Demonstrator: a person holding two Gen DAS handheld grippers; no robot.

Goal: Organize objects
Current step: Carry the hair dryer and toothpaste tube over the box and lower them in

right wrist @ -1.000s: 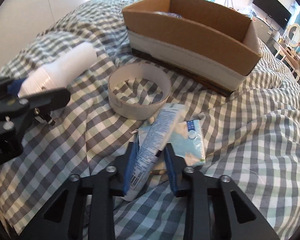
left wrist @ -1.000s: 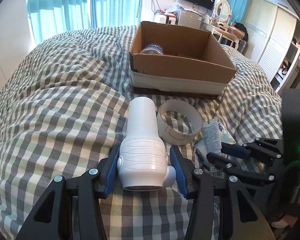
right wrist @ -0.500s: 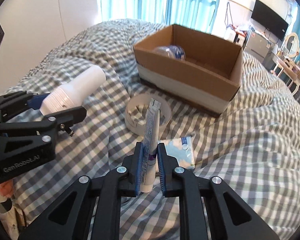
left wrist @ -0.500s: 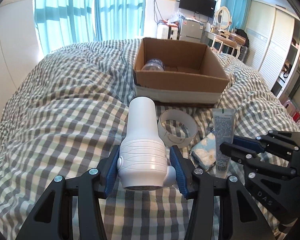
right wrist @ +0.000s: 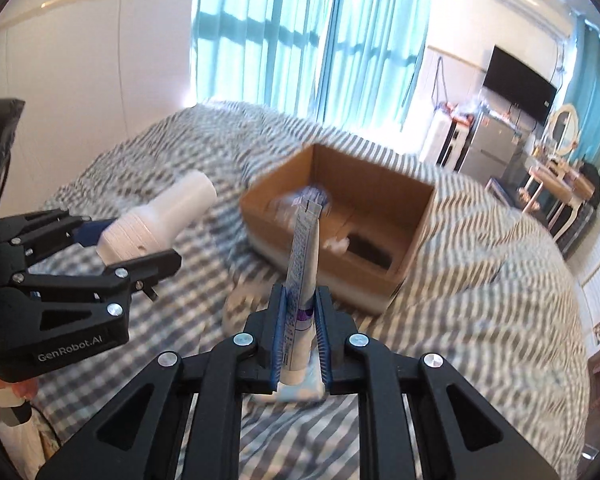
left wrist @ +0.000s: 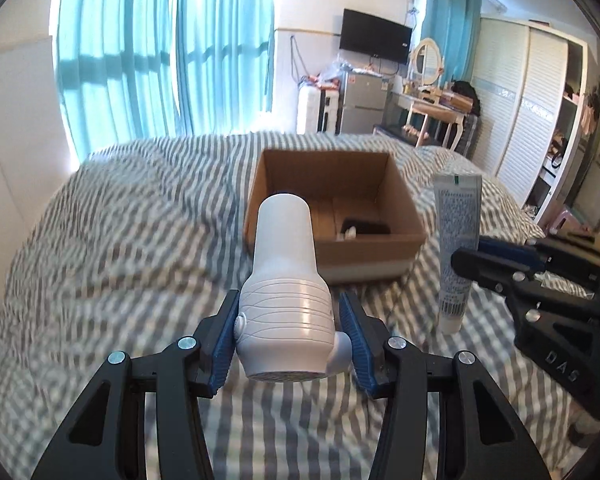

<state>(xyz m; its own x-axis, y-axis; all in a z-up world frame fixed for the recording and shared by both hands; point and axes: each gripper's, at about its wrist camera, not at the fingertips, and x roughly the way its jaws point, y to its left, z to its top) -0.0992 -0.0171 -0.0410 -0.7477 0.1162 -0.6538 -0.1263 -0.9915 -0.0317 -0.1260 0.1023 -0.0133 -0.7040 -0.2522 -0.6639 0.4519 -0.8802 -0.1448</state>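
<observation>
Left wrist view: left claw (left wrist: 288, 332) clamped on dryer (left wrist: 286, 292) at its ribbed body, barrel pointing ahead toward box (left wrist: 336, 216) on bed (left wrist: 112, 240). Beside it, tube (left wrist: 458, 248) upright in right claw (left wrist: 474, 254), crimped end up, cap end down. Both lifted clear of the bed, short of the box's near wall.

Right wrist view: right claw (right wrist: 300, 332) pinched on tube (right wrist: 304, 276) low on its body, blue pads flat against both faces. Left claw (right wrist: 112, 248) off to the left with dryer (right wrist: 160, 220). Box (right wrist: 340, 220) ahead, open-topped, already holding a clear blurred item at the back and something dark and white near the front wall; too blurred to name.

Step in hand, judged: carry both to the box and drop in.

To do well:
- Bring over the near wall with height to spare; tube's cap end hangs lowest, so mind that against the cardboard edge.
- Enter one at a time, or keep claws well apart, to avoid a knock over the opening.
- Aim dryer at bare floor of the box, lay it barrel along a wall, lower before letting go; heavy, likely to bounce or crush what lies there.
- Tip tube flat beside it, then release.
- Withdraw straight up, without snagging the walls.
</observation>
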